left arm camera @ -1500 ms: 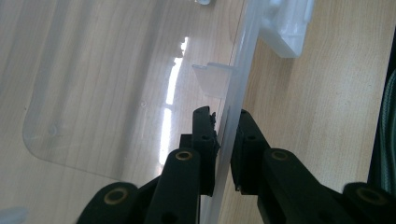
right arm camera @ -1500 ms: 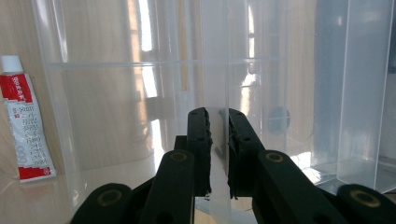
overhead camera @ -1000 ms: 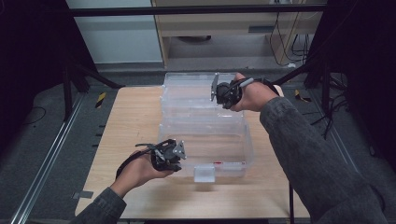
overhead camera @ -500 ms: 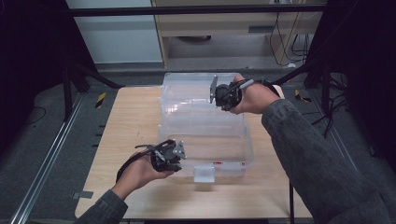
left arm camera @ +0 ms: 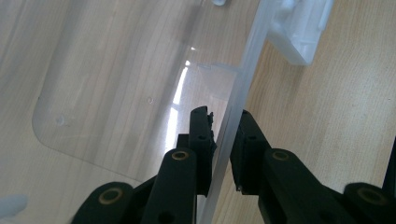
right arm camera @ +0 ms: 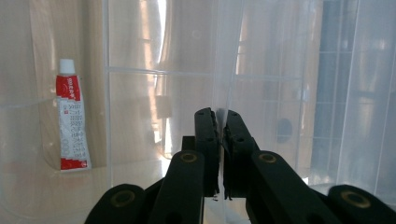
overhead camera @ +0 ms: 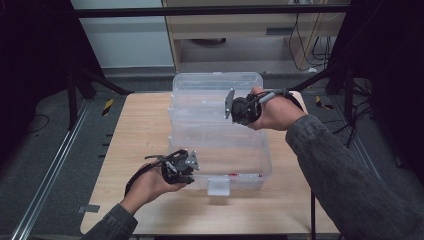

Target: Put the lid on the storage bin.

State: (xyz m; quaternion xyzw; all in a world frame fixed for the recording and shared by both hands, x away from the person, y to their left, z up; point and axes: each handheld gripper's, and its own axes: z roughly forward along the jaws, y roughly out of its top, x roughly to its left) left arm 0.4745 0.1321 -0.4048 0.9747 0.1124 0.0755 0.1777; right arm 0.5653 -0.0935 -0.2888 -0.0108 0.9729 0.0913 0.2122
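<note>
Clear storage box sits mid-bench, long axis running away from me, latch end nearest. Left gripper clamped on the box's near-left wall, steadying it. Right gripper pinched shut on the lid edge, lid swung roughly upright. Opening looks mostly done. Tube lies inside the box.

The tube, left of the right tongs inside the box, bears red-and-white print too small to read; nothing else carries text.
</note>
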